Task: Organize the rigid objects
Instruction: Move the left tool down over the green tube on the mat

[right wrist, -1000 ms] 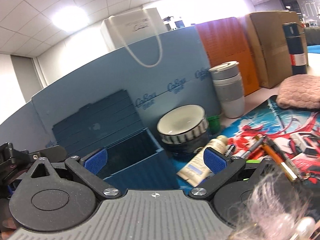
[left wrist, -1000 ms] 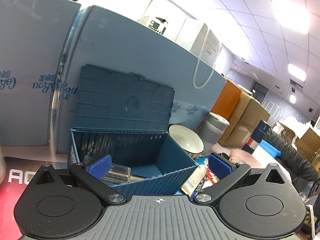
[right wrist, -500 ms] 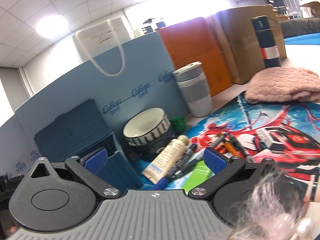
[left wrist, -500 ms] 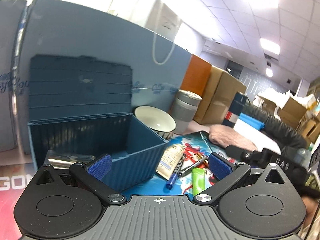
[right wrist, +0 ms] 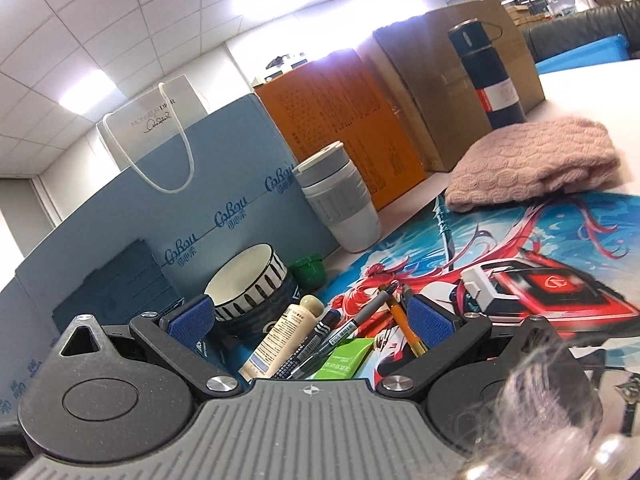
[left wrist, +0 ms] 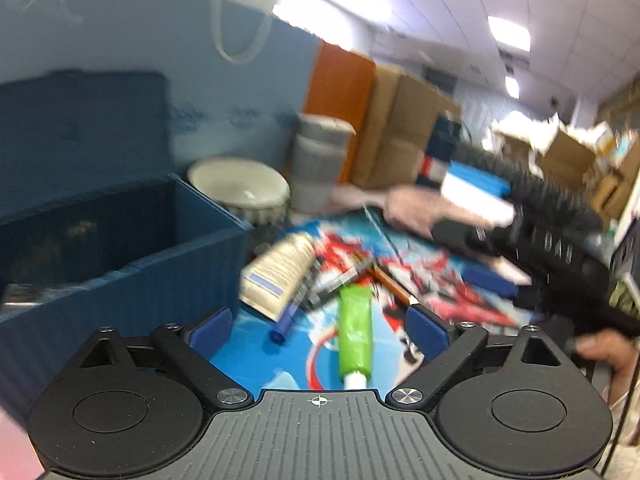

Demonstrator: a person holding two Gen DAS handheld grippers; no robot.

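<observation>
An open blue storage box [left wrist: 132, 264] stands at the left with its lid up. On the printed mat lie a cream tube [left wrist: 280, 272], a blue marker [left wrist: 286, 318], a green tube [left wrist: 354, 330] and an orange pencil [left wrist: 394, 286]. My left gripper [left wrist: 318, 326] is open and empty just above the green tube; this view is blurred. My right gripper [right wrist: 310, 320] is open and empty, close over the same pile: cream tube [right wrist: 286, 334], dark pens [right wrist: 340, 336], green tube [right wrist: 346, 358], orange pencil [right wrist: 406, 330]. The right gripper's body also shows in the left wrist view [left wrist: 552, 256].
A white striped bowl [right wrist: 248, 284], a small green cap [right wrist: 308, 272] and a grey cup [right wrist: 340, 204] stand behind the pile. A pink knitted cloth [right wrist: 532, 164], a dark flask [right wrist: 488, 76], cardboard boxes [right wrist: 448, 92] and a blue panel [right wrist: 192, 208] line the back.
Both grippers have swung right, away from the blue box and toward the pile of pens and tubes, and come lower and closer to it. Both stay open.
</observation>
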